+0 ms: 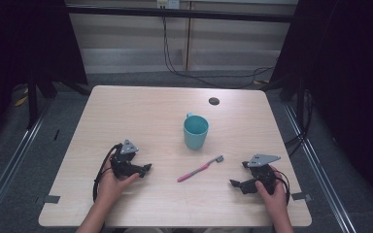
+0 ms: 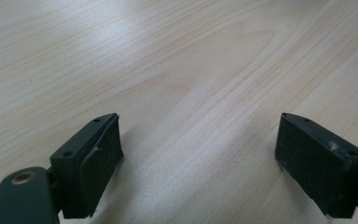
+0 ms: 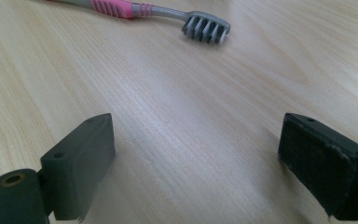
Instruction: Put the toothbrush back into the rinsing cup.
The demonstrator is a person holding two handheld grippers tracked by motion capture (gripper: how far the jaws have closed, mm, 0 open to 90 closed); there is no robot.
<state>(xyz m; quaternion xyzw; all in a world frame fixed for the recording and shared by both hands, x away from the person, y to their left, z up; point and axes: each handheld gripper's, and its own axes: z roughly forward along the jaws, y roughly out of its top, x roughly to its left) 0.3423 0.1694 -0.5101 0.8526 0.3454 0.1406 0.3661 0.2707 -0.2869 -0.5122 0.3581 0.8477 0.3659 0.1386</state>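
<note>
The left gripper [image 1: 144, 168] and the right gripper [image 1: 234, 183] rest low on the table [image 1: 141, 111], near the front edge, both with jaws wide apart and nothing between them. The pink toothbrush [image 1: 200, 168] lies flat between them, with the bristle end toward the blue cup [image 1: 195, 132], which stands upright just behind it. The work seems only at its start: I judge the next move needs the right gripper to reach the toothbrush handle and close on it
</note>
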